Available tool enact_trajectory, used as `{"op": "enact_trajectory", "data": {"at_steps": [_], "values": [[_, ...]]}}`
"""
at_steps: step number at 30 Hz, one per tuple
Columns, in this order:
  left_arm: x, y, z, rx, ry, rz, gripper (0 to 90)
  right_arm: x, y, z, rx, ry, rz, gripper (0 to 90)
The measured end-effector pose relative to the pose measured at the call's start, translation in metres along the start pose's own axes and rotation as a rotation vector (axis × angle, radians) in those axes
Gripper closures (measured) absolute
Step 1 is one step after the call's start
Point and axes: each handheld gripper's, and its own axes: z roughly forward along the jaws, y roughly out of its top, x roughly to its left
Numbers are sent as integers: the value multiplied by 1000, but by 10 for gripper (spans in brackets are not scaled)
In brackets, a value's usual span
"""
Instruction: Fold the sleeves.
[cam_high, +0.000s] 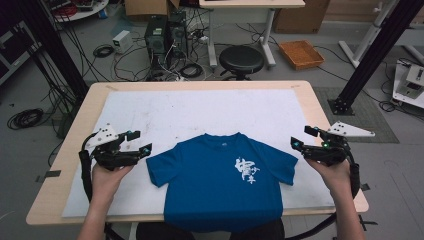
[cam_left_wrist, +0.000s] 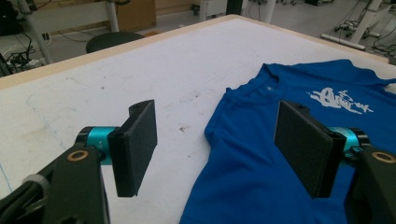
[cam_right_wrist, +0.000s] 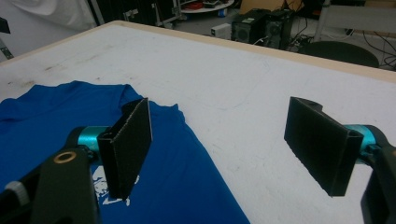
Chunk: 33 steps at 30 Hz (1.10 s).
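A blue T-shirt (cam_high: 220, 180) with a white print on the chest lies flat and face up on the white mat (cam_high: 200, 112), its hem hanging over the near table edge. My left gripper (cam_high: 139, 143) hovers open just left of the shirt's left sleeve, nothing between its jaws. In the left gripper view the sleeve and collar of the T-shirt (cam_left_wrist: 261, 154) lie below the left gripper (cam_left_wrist: 217, 144). My right gripper (cam_high: 303, 138) stands open beside the right sleeve. In the right gripper view the T-shirt (cam_right_wrist: 182, 163) sits under the left jaw of the right gripper (cam_right_wrist: 224, 149).
The mat covers a wooden table (cam_high: 75, 135). Behind it stand a black stool (cam_high: 241, 60), computer towers (cam_high: 165, 35) with cables on the floor, an orange tray (cam_high: 301, 54) and black frame posts (cam_high: 370, 60) at both sides.
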Motion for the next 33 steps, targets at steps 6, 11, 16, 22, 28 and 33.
{"op": "enact_trajectory", "data": {"at_steps": [6, 11, 16, 22, 28, 33], "values": [[5, -9, -2, 16, -5, -7, 345, 0, 1, 0, -5, -4, -2, 233], [15, -22, -2, 72, -8, -46, 386, 0, 1, -1, -8, -10, 6, 233], [21, -33, 7, 165, 11, -92, 496, -2, 0, -1, -9, -13, 10, 234], [23, -43, 22, 266, 47, -119, 569, -2, 0, -1, -13, -15, 10, 238], [21, -46, 30, 336, 74, -115, 656, -2, 0, -2, -11, -17, 11, 239], [20, -50, 34, 371, 68, -110, 716, -2, 0, -4, -16, -21, 12, 239]]}}
